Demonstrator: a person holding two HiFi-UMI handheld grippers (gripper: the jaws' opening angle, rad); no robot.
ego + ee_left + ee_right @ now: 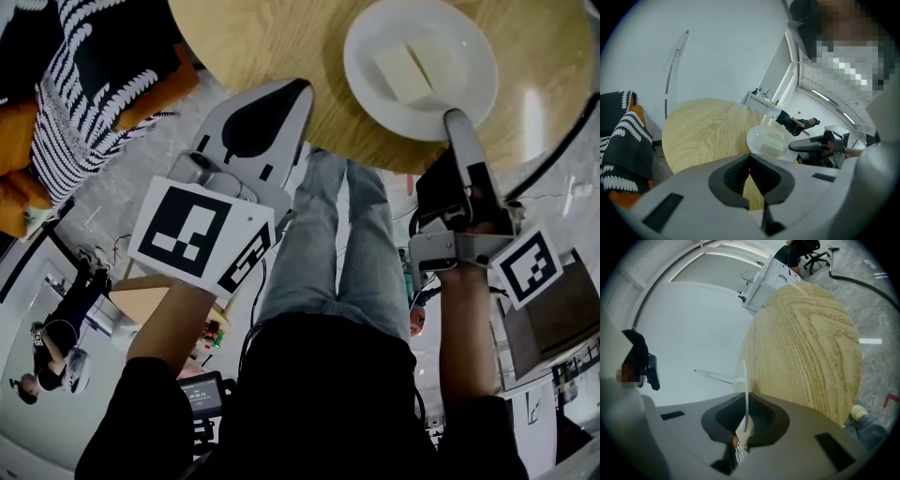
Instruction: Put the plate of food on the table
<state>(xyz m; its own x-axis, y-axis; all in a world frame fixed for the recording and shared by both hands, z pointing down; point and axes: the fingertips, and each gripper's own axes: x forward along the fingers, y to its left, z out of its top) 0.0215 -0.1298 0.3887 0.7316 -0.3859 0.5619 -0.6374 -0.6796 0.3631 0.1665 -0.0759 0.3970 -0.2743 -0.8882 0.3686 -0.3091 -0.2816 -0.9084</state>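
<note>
My left tongs (300, 89): pinched together with nothing between them, tip at the near edge of the tabletop (262, 37).
My right tongs (457, 120): clamped on the near rim of the plate (367, 42).
Plate: white, over the tabletop close to its edge, to the right of my left tongs.
Food (403, 73): pale blocks on the plate.
Tabletop: round, light wood.

I'm pinching the near rim of the round white plate (375, 42) in my right claw (457, 117), its pads pressing on the thin edge. The plate is lying flat and carrying pale, cream-coloured blocks of food (405, 73) at its middle. It's sitting over the near edge of the round, light-wood table (262, 37); I can't tell whether it's touching the wood.
</note>
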